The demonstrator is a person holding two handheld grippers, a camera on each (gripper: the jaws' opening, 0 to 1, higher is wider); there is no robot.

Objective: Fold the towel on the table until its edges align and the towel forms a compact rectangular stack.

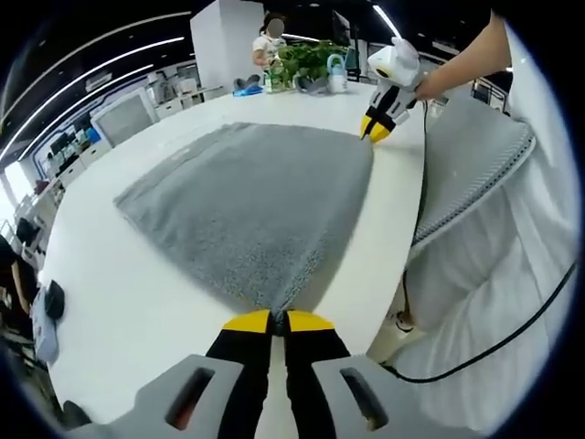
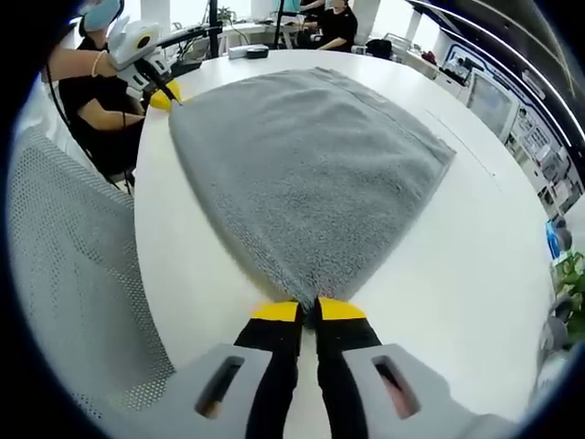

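White surface [image 1: 137, 302], large and round-edged, carrying the grey towel [image 1: 247, 201]. Towel spread flat over the middle of the surface, far edge showing a woven band; two near corners are drawn to points along the surface's near edge, one at each gripper.

Mesh-backed chair [image 2: 73, 274], grey, stands just beside the near edge of the surface, between the two grippers. A black cable [image 1: 484, 352] hangs down past it.

Left gripper [image 1: 279, 320]: black fingers [image 1: 245, 322] with yellow tips, pressed together on the towel's corner at the surface's near edge. In the right gripper view the same gripper [image 2: 167, 97] sits at the far left, held by a person's hand [image 2: 78, 62], its tip on the other corner of the towel [image 2: 311, 174].

Right gripper [image 2: 307, 311]: yellow-tipped fingers [image 2: 276, 313] closed tight on the towel corner, cloth bunched between them. In the left gripper view it shows at the far right [image 1: 377, 130], white-bodied, tips at the towel's corner.

Far side of the surface: a potted plant [image 1: 306, 59], a small blue-capped bottle [image 1: 336, 73], some small items too blurred to tell.
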